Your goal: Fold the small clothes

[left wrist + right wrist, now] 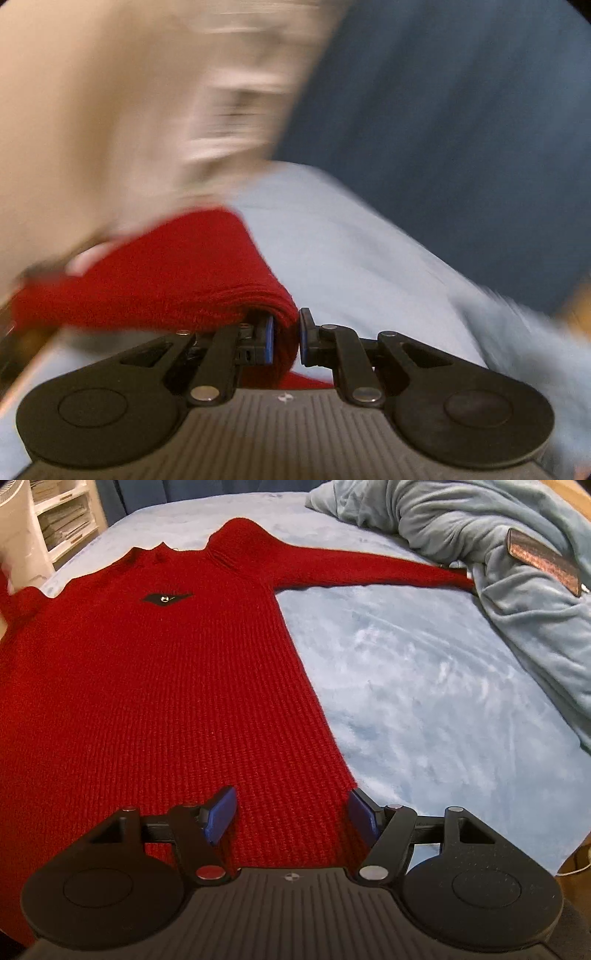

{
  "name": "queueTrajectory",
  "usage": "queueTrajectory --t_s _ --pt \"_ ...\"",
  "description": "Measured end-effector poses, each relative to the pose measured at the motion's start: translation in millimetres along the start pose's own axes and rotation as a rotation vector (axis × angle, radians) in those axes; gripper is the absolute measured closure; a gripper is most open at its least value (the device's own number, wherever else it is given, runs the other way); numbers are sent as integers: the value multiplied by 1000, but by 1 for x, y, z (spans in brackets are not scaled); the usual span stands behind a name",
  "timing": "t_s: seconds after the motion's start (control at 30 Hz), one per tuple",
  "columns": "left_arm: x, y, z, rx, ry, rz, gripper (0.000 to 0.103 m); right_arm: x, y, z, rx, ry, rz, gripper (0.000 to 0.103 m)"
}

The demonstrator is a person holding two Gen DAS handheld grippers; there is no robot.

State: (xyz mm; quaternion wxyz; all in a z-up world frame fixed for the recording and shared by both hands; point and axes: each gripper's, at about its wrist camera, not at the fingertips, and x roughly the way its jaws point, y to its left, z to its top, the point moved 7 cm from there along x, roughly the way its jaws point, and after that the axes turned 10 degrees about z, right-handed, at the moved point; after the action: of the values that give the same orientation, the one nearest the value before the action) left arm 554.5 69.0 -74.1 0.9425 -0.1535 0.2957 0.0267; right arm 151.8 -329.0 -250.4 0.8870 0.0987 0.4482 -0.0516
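A red knit sweater [147, 672] lies spread face-up over the light blue bedsheet [424, 686], filling the left and centre of the right wrist view, its collar toward the top of the frame and a small black patch [168, 598] on the chest. One sleeve [369, 566] runs out flat toward the upper right, its cuff ending against a rumpled grey-blue blanket [480, 528] – laid out this way, I'd say, so the sleeves can be turned in before the body is folded.

The right gripper [291, 814] sits at the bottom centre of its view with its blue pads well apart and nothing between them, poised over the lower right part of the sweater near the side edge; it looks placed to steady or take up that edge once needed.

In the left wrist view the left gripper [286, 341] is clamped on a thick fold of the red knit, the cloth pinched between the pads and draping off to the left of the frame. The background there is heavily smeared – pale shapes upper left, dark blue upper right – so I cannot tell which part of the sweater it holds, though the other sleeve is a fair guess
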Motion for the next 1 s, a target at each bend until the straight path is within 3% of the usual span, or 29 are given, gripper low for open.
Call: queueTrajectory --t_s 0.07,0.17,0.2,0.23,0.3,0.37,0.47,0.53,0.67,0.77,0.87,0.93,0.97,1.0 --pt "-20 -69 -56 215 32 -132 89 -3 -5 1 31 -9 -6 34" --pt "-26 -100 -161 450 161 -148 80 -8 -9 3 54 -17 22 34" --pt "-23 -92 -187 473 236 -133 60 -9 -11 3 45 -18 26 34" --pt "-19 -78 -205 468 321 -110 51 -11 -13 2 36 -24 24 34" --pt "-22 -46 -209 412 351 -72 28 -11 -19 0 33 -28 13 34" --pt "-33 -14 -188 374 267 -22 8 -5 -26 -1 51 -16 4 34" --pt "-37 16 -147 346 155 60 1 6 -31 7 103 -4 27 34" --pt "-26 23 -123 312 141 103 1 14 -34 27 147 -31 60 34" --pt "13 -15 -101 375 171 68 1 34 -48 79 248 -147 93 34" --pt "41 -52 -112 478 214 57 1 61 -63 106 362 -185 96 34" --pt "81 -77 -135 577 279 100 5 86 -74 118 433 -217 93 34" --pt "102 -84 -150 612 342 80 62 99 -79 120 445 -235 91 34" --pt "110 -83 -153 606 378 75 82 104 -81 118 444 -247 89 34" --pt "111 -80 -148 571 377 72 86 106 -84 116 443 -266 91 34"
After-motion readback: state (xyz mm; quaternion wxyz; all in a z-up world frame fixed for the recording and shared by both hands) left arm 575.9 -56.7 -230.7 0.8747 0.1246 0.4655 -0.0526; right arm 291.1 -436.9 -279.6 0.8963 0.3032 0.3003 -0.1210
